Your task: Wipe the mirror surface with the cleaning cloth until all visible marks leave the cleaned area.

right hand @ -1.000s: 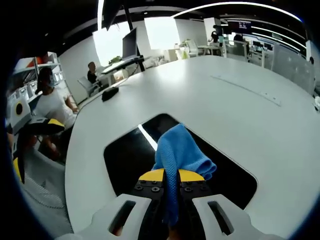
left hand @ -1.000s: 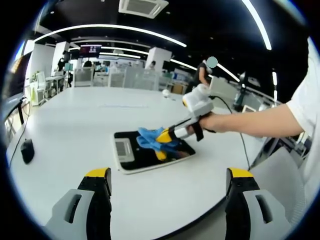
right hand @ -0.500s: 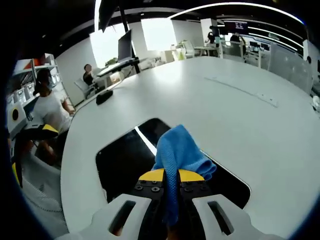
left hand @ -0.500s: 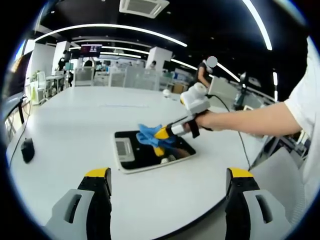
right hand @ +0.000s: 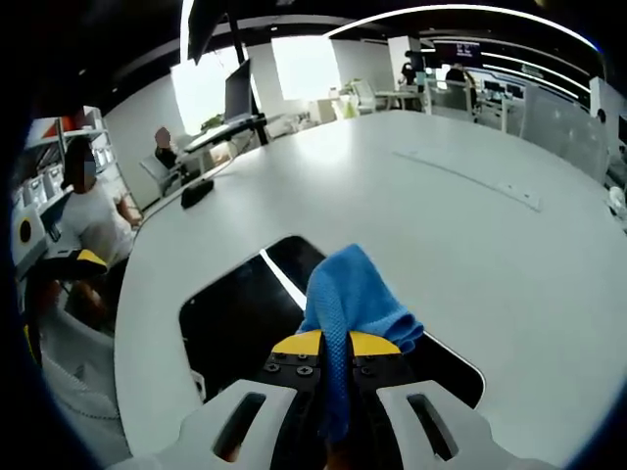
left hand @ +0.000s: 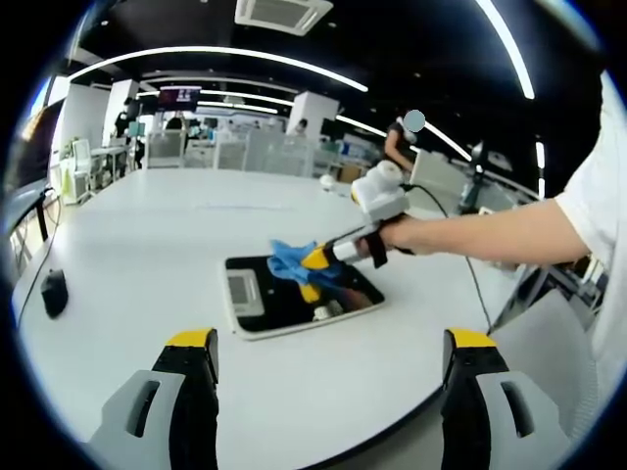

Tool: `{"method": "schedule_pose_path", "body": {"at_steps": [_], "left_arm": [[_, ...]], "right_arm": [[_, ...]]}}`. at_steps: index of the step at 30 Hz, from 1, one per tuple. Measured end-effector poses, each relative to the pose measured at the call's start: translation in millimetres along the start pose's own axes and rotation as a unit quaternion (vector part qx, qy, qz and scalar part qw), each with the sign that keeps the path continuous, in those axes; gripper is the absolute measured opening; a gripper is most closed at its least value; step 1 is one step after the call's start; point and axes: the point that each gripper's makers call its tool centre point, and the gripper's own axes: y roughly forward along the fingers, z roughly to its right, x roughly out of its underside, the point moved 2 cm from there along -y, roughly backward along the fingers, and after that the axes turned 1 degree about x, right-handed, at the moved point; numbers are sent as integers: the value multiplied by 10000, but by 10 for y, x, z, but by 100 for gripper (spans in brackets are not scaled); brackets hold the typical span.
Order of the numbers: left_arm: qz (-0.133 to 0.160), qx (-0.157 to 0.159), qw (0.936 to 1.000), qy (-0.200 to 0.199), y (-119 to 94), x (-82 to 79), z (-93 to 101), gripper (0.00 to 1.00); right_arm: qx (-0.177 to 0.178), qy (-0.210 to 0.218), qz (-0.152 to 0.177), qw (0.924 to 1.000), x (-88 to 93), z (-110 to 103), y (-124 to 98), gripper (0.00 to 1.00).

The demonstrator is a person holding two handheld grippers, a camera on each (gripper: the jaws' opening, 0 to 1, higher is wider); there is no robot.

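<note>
Well inside mirror [right hand: 245, 313] edges, cloth [right hand: 355, 299]

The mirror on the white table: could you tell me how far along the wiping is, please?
Done: the right gripper is shut on the blue cloth, which is on the mirror. In hand: wiping near the mirror's far edge. Left: I cannot tell whether marks remain; the glass shows dark reflections. The left gripper is open, off the mirror.

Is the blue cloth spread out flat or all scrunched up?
Scrunched up. The blue cloth bulges in folds, pinched by the right gripper on the mirror.
</note>
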Motion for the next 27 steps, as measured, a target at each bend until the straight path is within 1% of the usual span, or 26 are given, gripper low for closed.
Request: {"method": "schedule_pose_path", "body": {"at_steps": [14,16,22,27], "left_arm": [[-23,-12,10000,6,1,6,-6,95],[-19,-11,10000,-6,1,5,-6,95],[3,-4,10000,-41,4,-3,-8,96],[-5,-8,10000,-35,3,-2,-8,96]], "right_arm": [[-7,25,5,10000,3,74,27,3],[9,23,5,10000,6,49,3,3],[61,70,6,10000,37,148,-19,3],[107,95,5,9999,63,166,-59,3]]}}
